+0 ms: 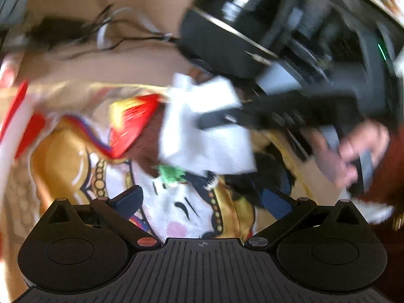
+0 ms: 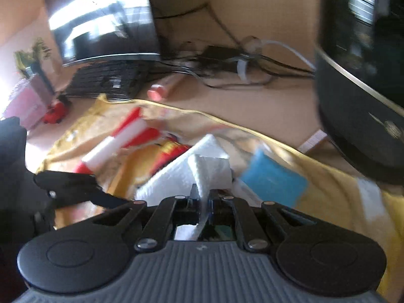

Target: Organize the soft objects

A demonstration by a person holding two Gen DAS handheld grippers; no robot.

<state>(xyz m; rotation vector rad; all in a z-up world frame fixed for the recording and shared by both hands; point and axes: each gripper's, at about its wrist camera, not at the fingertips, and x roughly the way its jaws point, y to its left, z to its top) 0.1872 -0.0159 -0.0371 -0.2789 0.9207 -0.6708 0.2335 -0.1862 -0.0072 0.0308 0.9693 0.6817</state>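
Cables, a keyboard (image 2: 106, 82) and dark monitors crowd the back of this tan counter (image 2: 252, 106), and up front a yellow printed cloth (image 2: 335, 197) carries the soft pile. My right claw (image 2: 203, 197) is pressed together, pinching a folded white towel (image 2: 202, 169) above the cloth, beside a blue pad (image 2: 275, 181); my left claw (image 1: 202, 202) hangs spread over a white plush face (image 1: 176, 209). I judge I'm mid-carry, so next the towel needs a clear resting spot before I let go.
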